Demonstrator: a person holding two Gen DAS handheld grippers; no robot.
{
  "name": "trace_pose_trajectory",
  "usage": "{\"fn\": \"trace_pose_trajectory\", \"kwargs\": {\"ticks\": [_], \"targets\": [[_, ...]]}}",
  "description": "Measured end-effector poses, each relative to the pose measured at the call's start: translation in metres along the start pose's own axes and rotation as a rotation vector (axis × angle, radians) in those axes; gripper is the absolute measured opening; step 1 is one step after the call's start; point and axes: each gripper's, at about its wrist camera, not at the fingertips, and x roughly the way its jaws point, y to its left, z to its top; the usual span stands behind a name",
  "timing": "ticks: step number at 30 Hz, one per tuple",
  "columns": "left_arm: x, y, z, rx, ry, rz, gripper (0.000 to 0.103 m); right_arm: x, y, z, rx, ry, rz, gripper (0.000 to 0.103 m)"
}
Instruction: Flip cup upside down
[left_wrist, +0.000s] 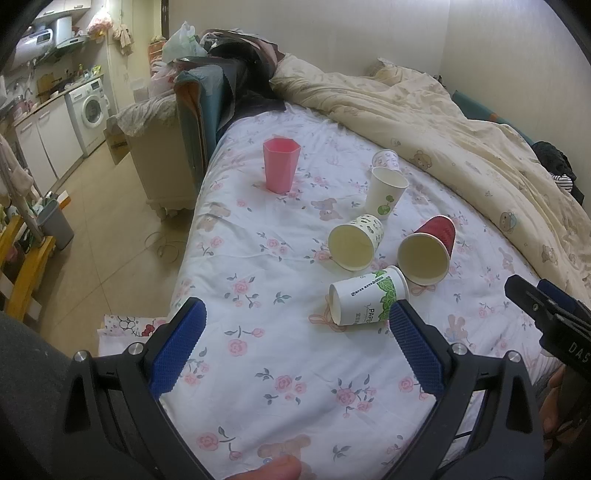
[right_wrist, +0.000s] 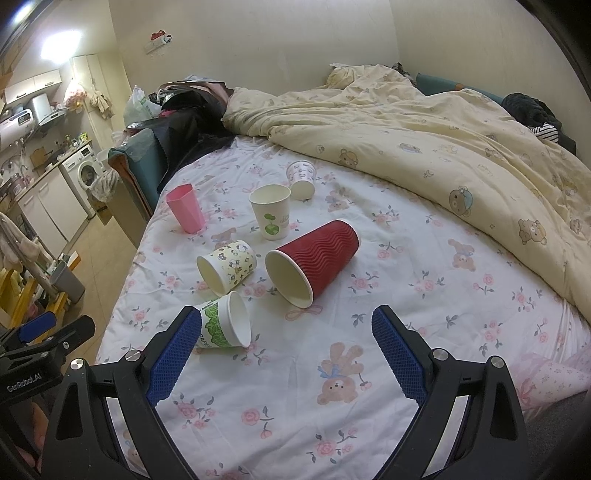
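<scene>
You are holding the left gripper (left_wrist: 295, 354) with its blue pads spread wide and gripping nothing, low over the near part of the floral bedsheet (left_wrist: 258, 369); the right gripper (right_wrist: 284, 350) is likewise standing apart and empty, just to its right. Six cups are sitting on the sheet. The pink plastic cup (left_wrist: 280, 164) is standing upright at far left, well apart from the others. The white cup with a green sprout (left_wrist: 386, 192) is standing upright, a small patterned cup (left_wrist: 386, 159) lying just behind it. The cartoon-print cup (left_wrist: 356, 242) and the red ribbed cup (left_wrist: 428, 249) are lying on their sides, mouths facing you. The green-leaf paper cup (left_wrist: 365, 301) is lying on its side nearest your grippers. A cream duvet (left_wrist: 461, 122) is bunching at far right.
</scene>
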Motion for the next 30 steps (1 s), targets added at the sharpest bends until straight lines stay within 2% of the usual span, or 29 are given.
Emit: {"fn": "trace_pose_trajectory", "kwargs": {"ticks": [30], "targets": [[-0.0019, -0.0002, -0.0006, 0.003, 0.0, -0.008, 0.098, -0.0029, 0.0, -0.0007, 0.005, 0.003, -0.012, 0.096]]}}
